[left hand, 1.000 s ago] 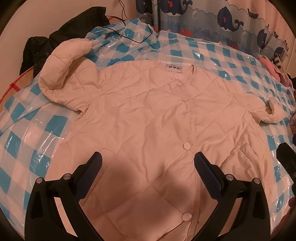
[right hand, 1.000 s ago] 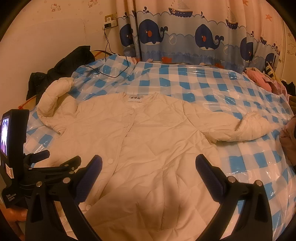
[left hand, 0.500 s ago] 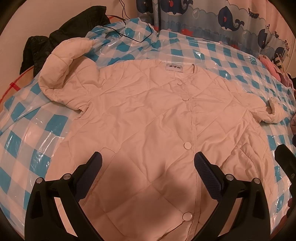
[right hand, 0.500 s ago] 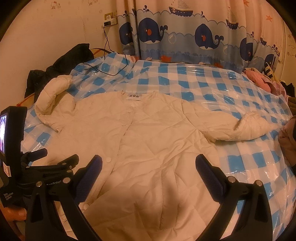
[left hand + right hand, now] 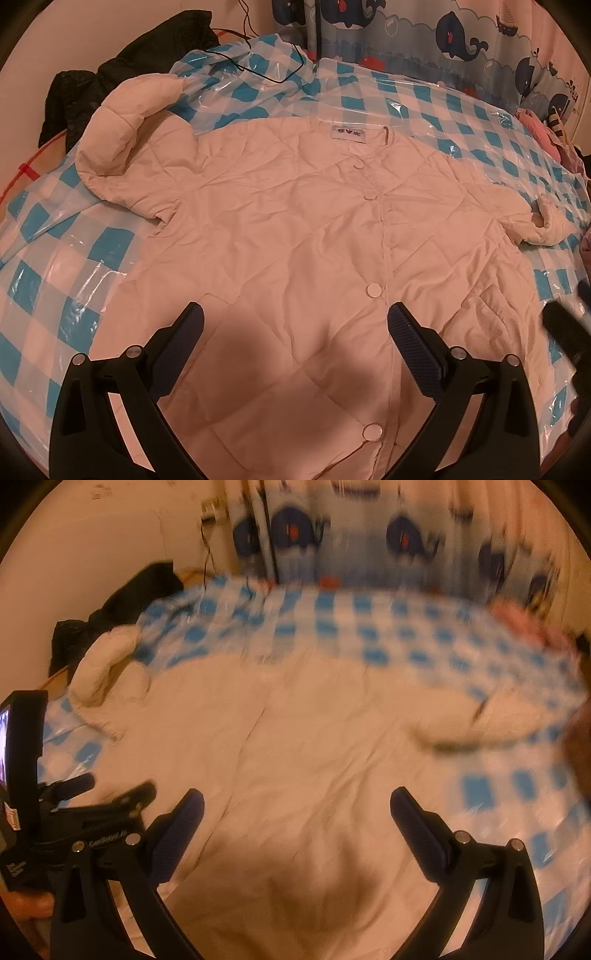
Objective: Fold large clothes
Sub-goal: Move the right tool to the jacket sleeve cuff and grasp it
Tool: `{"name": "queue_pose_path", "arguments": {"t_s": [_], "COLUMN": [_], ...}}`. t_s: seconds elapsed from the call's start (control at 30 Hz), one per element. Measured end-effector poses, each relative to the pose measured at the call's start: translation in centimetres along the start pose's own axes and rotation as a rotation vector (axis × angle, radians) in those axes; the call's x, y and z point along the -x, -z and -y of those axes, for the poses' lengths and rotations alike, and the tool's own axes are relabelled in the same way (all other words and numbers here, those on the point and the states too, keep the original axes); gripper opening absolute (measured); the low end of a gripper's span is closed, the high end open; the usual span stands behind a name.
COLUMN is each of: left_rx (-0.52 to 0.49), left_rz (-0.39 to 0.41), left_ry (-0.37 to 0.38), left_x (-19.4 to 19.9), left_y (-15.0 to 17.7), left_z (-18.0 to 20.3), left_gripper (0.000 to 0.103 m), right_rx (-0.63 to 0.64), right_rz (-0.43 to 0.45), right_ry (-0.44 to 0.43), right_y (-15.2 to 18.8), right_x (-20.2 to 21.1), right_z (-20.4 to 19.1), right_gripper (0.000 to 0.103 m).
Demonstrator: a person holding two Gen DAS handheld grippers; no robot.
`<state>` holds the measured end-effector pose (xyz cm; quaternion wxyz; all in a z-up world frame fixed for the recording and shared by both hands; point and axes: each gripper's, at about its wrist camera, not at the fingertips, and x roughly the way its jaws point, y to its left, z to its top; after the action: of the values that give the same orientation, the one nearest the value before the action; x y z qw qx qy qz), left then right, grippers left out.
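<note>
A cream quilted jacket (image 5: 295,236) lies front up and buttoned on the blue-and-white checked plastic sheet (image 5: 66,280), collar away from me. Its left sleeve (image 5: 122,122) is bent up at the far left; its right sleeve (image 5: 543,225) ends curled at the right. My left gripper (image 5: 295,332) is open and empty above the lower front of the jacket. My right gripper (image 5: 297,812) is open and empty above the jacket's (image 5: 295,746) lower right part; this view is blurred. The left gripper's body (image 5: 55,812) shows at its left edge.
A black garment (image 5: 122,66) lies against the wall at the far left, with a black cable (image 5: 266,70) on the sheet. A whale-print curtain (image 5: 424,33) hangs behind. Pink clothes (image 5: 543,129) lie at the far right.
The right gripper has moved quickly, forward and to the right over the jacket, blurring its view. The left gripper has barely moved. The jacket lies as before.
</note>
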<state>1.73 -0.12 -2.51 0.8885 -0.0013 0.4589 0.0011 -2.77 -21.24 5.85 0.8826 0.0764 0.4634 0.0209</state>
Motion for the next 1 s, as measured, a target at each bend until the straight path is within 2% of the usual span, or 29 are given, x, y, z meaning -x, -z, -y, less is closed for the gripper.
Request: {"name": "queue_pose_path", "arguments": {"t_s": [0.1,0.17,0.2,0.27,0.37,0.43,0.5,0.53,0.57,0.67,0.8,1.0], "left_rx": [0.0,0.013,0.021,0.035,0.049,0.045,0.04,0.041,0.04,0.032,0.023,0.039], "left_rz": [0.007,0.003,0.0,-0.005,-0.019,-0.022,-0.027,-0.028,-0.029,-0.037,-0.039,-0.031], "left_ry": [-0.003,0.0,0.003,0.004,0.01,0.006,0.005,0.005,0.006,-0.004,0.003,-0.016], "left_x": [-0.2,-0.5,-0.6,-0.9,-1.2,-1.3,-1.4,-1.5,-1.6,-2.3,-2.8,-3.2], "left_y": [0.0,-0.1,-0.2,-0.5,-0.7,-0.5,-0.5,-0.6,-0.7,-0.8,-0.6,-0.7], "left_z": [-0.2,-0.3,-0.3,-0.4,-0.5,-0.5,-0.3,-0.2,-0.1,0.3,0.7,0.4], "left_gripper": [0.096,0.096,0.096,0.096,0.096,0.096,0.096,0.096,0.096,0.096,0.096,0.096], "right_rx": [-0.137,-0.228,-0.26,-0.273,-0.296,-0.33,-0.414,-0.444,-0.472,-0.484,-0.497,-0.405], "right_rz": [-0.155,-0.12,-0.081,-0.01,0.017,-0.008,-0.079,-0.11,-0.14,-0.17,-0.219,-0.315], "right_ry": [-0.171,-0.239,-0.235,-0.179,-0.064,0.022,0.083,0.112,0.172,0.321,0.394,0.511], "right_y": [-0.6,-1.1,-1.5,-2.6,-5.3,-8.0,-11.2,-12.1,-13.5,-17.0,-19.9,-21.3], "right_x": [-2.2,-1.9,-1.2,0.0,0.4,-0.7,-2.7,-3.4,-4.3,-6.1,-9.7,-16.7], "right_z": [2.7,5.3,6.9,9.3,14.6,20.0,26.9,29.1,32.1,37.6,41.3,42.2], "right_gripper": [0.097,0.097,0.097,0.097,0.097,0.097,0.097,0.097,0.097,0.097,0.097,0.097]}}
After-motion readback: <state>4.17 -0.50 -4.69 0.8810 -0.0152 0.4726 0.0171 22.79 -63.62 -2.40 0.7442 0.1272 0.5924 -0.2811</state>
